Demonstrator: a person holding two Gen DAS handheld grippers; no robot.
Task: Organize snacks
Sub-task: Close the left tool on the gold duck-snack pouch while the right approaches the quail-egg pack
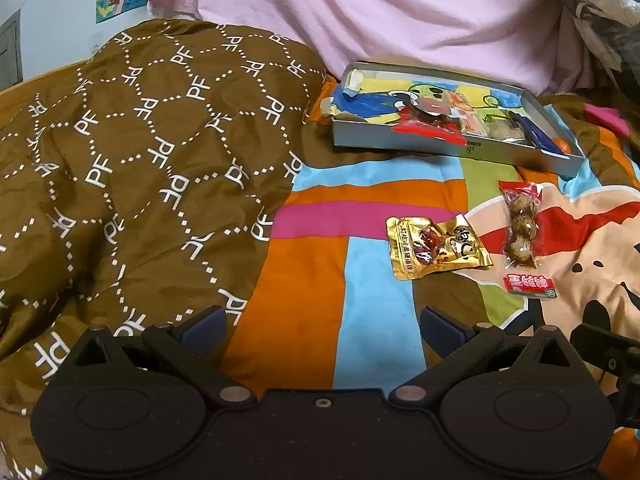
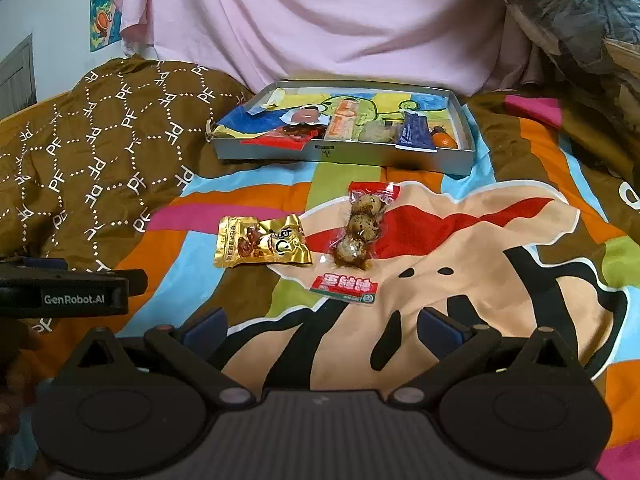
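A gold snack packet (image 1: pixel 436 248) (image 2: pixel 262 242) lies on the colourful bedspread. Beside it on the right lies a clear packet of quail eggs (image 1: pixel 520 232) (image 2: pixel 358 230) with red ends. A shallow grey box (image 1: pixel 452 150) (image 2: pixel 340 154) farther back holds several snacks, among them a red packet (image 2: pixel 280 138), a blue packet (image 2: pixel 414 132) and an orange item (image 2: pixel 444 140). My left gripper (image 1: pixel 322 330) is open and empty, well short of the gold packet. My right gripper (image 2: pixel 322 330) is open and empty, just short of the egg packet. The left gripper's body shows at the left edge of the right wrist view (image 2: pixel 72 290).
A brown quilt with white PF letters (image 1: pixel 132 168) (image 2: pixel 92 152) is bunched on the left. A pink sheet (image 1: pixel 380 12) (image 2: pixel 320 20) hangs behind the box. Dark clothing (image 2: pixel 580 12) is piled at the far right.
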